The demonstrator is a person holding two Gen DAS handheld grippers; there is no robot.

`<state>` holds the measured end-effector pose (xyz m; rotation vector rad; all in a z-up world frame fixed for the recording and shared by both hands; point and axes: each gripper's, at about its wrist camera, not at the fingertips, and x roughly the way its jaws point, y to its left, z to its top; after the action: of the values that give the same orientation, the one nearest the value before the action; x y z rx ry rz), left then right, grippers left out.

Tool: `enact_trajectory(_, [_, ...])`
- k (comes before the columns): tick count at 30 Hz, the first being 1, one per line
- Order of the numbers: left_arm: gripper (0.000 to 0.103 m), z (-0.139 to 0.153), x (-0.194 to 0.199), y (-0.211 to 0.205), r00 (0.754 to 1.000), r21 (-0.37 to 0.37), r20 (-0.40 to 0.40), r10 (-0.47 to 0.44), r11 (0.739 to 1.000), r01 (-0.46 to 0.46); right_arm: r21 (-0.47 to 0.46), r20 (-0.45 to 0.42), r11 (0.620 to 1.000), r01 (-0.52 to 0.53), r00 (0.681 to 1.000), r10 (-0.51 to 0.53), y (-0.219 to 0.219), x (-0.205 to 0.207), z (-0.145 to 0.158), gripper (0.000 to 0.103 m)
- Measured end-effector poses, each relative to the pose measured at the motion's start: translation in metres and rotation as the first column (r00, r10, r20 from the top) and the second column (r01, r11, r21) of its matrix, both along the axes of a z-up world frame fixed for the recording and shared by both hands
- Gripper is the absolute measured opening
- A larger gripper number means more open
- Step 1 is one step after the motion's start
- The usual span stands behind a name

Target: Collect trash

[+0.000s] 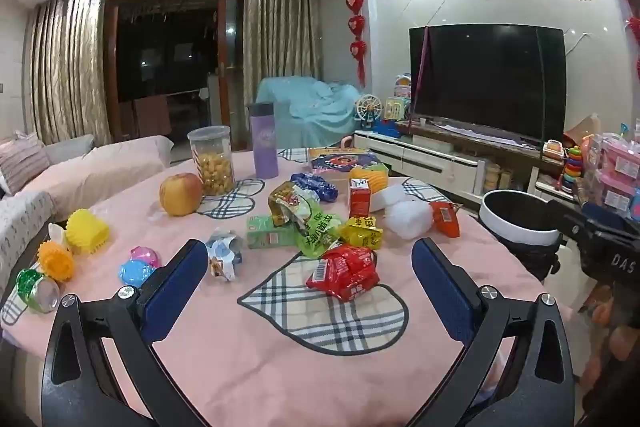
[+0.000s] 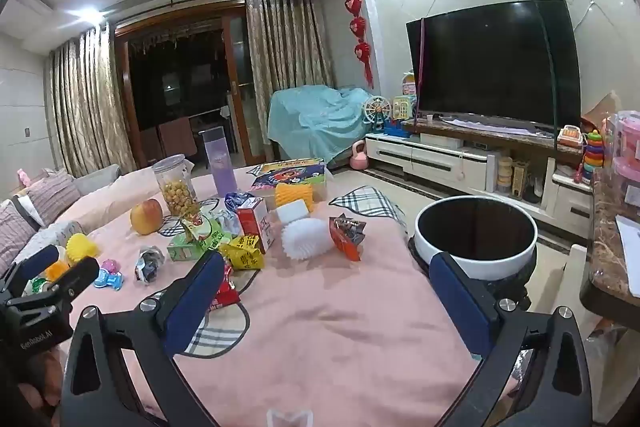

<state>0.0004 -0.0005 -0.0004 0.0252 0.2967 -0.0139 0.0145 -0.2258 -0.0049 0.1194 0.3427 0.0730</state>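
Your left gripper (image 1: 310,263) hangs over the near side of the pink tablecloth (image 1: 248,359) with its jaws spread as wide as they go and nothing between the pads; the red snack wrapper (image 1: 344,271) lies just ahead of it, slightly toward the right finger, its long axis running across the jaw gap rather than along it, so it looks like your nearest pickup; your right gripper (image 2: 326,273) is equally wide and empty, aimed at bare cloth; the same red wrapper sits half hidden behind its left finger (image 2: 200,291).

Taking the red wrapper as landmark: the yellow wrapper (image 1: 362,231) and green wrapper (image 1: 310,227) lie just beyond it; the orange packet (image 1: 445,219) further beyond and to the right; the crumpled silver wrapper (image 1: 224,253) to its left.

The white-rimmed bin (image 2: 476,241) stands off the table edge to the wrapper's right, nearer your right hand; its dark inside shows no contents; the clear jar (image 1: 212,161), far beyond, holds yellow puffed snacks.
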Motion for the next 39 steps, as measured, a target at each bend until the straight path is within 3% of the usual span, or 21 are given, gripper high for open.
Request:
enact_trajectory(3, [0.103,-0.001,-0.001,-0.001,1.000,0.004,-0.010,0.011,1.000,-0.011,-0.019,-0.001,1.000,0.001,1.000,-0.001,0.004,-0.002,0.003,0.103])
enact_trajectory(4, [0.103,0.000,-0.002,-0.001,1.000,0.005,-0.009,0.014,1.000,-0.014,0.015,-0.008,1.000,-0.010,1.000,0.010,-0.002,-0.005,-0.004,0.103])
enact_trajectory(6, [0.103,0.006,-0.006,-0.001,1.000,0.014,0.004,0.014,1.000,-0.014,-0.042,-0.036,0.999,-0.006,0.999,0.004,0.003,0.000,-0.005,0.103])
enact_trajectory(12, [0.103,0.001,-0.006,0.002,1.000,-0.008,-0.013,0.013,1.000,-0.013,-0.026,-0.025,1.000,-0.015,1.000,0.014,0.007,-0.005,-0.015,0.103])
enact_trajectory(39, [0.103,-0.001,-0.004,0.004,1.000,-0.023,-0.021,0.017,1.000,-0.017,-0.013,-0.001,1.000,-0.020,1.000,0.020,0.004,-0.011,-0.005,0.103])
